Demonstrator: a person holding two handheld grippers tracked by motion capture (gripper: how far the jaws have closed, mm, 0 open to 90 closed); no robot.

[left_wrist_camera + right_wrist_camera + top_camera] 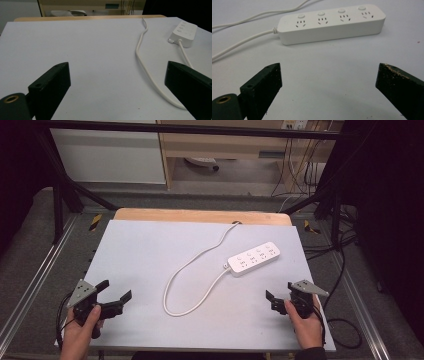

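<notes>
A white power strip [254, 258] with several sockets lies right of centre on the grey table top [150, 250]. Its white cable [192, 287] loops toward the front and runs back to the far edge. My left gripper [116, 290] rests open at the front left, nothing between its jaws; in the left gripper view the cable [147, 72] and strip [183, 33] lie ahead to the right. At the front right my right gripper [280, 290] stands open and empty, and the strip [332, 23] lies just ahead of its jaws.
A wooden board edge [200, 215] runs along the back of the table. Black frame bars [65, 185] and floor cables [345, 270] flank the table. A hand [306, 325] holds each gripper at the front edge.
</notes>
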